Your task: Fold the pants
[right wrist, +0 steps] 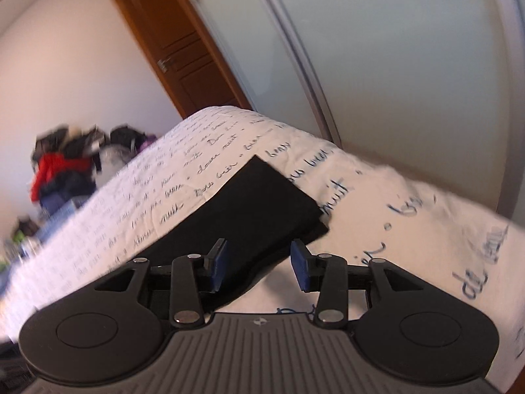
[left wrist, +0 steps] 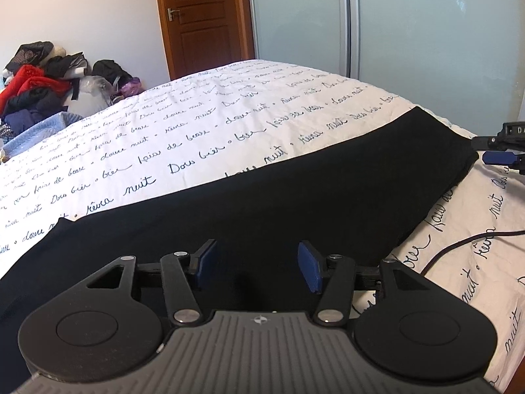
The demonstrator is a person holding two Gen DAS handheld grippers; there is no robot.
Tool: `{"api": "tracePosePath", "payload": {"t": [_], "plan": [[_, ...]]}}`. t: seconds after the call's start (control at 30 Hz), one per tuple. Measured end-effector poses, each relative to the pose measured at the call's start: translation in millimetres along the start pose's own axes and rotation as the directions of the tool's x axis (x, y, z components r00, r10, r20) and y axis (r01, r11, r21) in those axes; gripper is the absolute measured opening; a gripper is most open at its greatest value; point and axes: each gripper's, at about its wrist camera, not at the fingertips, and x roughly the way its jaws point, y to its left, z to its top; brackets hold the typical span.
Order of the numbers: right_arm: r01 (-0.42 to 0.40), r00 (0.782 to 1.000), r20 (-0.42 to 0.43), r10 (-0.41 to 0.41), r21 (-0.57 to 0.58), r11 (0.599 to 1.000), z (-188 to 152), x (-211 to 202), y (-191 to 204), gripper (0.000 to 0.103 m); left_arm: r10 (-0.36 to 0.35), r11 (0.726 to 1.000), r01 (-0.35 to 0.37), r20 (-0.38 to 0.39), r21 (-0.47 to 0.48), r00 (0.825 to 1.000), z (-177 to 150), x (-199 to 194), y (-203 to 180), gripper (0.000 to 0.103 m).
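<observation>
Black pants (left wrist: 295,197) lie folded in a long flat band across the bed, running from the near left to the far right. My left gripper (left wrist: 256,252) hovers over their near part, open, with nothing pinched between its blue pads. My right gripper (left wrist: 502,156) shows at the right edge, beside the band's far end. In the right wrist view the pants (right wrist: 256,203) end in a squared corner just ahead. The right gripper (right wrist: 260,249) is open and rolled to one side, its left finger over the cloth and its right finger over the sheet.
The bed cover (left wrist: 164,124) is white with dark script writing. A thin black cable (left wrist: 459,243) lies on it at the near right. A heap of clothes (left wrist: 36,88) sits beyond the bed's left side. A wooden door (left wrist: 200,16) and frosted sliding doors (left wrist: 426,32) stand behind.
</observation>
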Motion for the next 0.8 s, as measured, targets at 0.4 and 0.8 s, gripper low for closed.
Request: {"api": "tracePosePath", "payload": {"t": [0.4,0.8], "plan": [[-0.100,0.995,0.041,0.092,0.282,0.954,15,39,-38,0.005,0.004,1.000,-0.004,-0.021,0.003,1.000,-1,4,-2,0.057],[0.006,1.000,-0.010,-0.004,0.149,0.989,14,31,-29,0.007,0.000,1.000,0.001,-0.043,0.002,0.999,-3,11,-3,0.057]]}}
